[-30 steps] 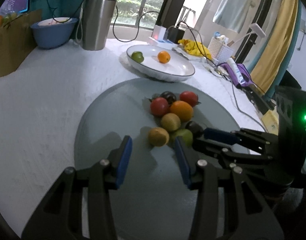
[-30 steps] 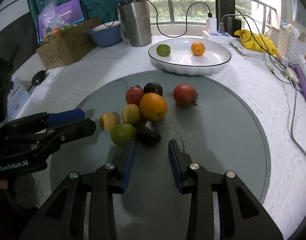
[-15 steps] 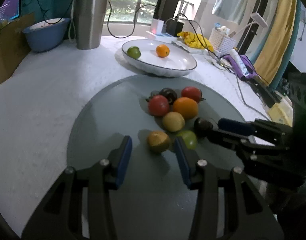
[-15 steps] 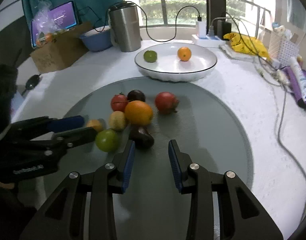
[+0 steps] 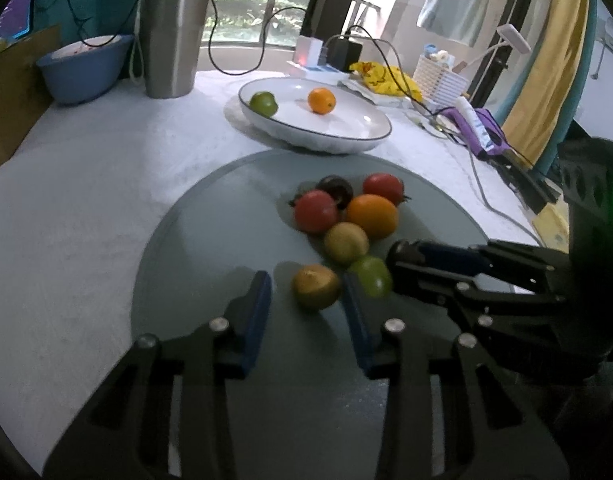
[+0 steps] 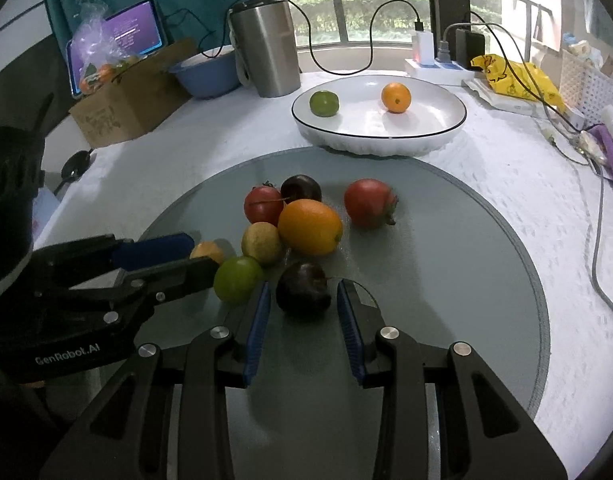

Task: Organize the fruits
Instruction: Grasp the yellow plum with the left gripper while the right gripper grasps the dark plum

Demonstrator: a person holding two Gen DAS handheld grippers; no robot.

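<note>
Both hand-held grippers point down at a slant toward the fruits on the round grey mat [image 6: 446, 264], which lies on the white table [image 6: 506, 168].

The left hand-held gripper [image 5: 306, 292] has its blue pads on either side of a yellow-brown fruit [image 5: 316, 286]. Its jaws have just been closing. The right pad is at the fruit's edge, but a gap shows on the left side, so the fruit is between the jaws and not yet pressed.

The right hand-held gripper [image 6: 304, 300] stands around a dark plum [image 6: 303, 288]. Small gaps show on both sides of the plum, so the jaws are open around it and do not grip it.

Just beyond the grippers lie a green lime [image 6: 238, 280], a yellowish fruit [image 6: 262, 243], a large orange [image 6: 309, 226], two red tomatoes [image 6: 263, 204] [image 6: 368, 202] and another dark plum [image 6: 301, 188].

Behind the mat stands a white plate [image 6: 426, 128], which holds a second green lime [image 6: 324, 103] and a small orange [image 6: 395, 97], well apart from each other.
</note>
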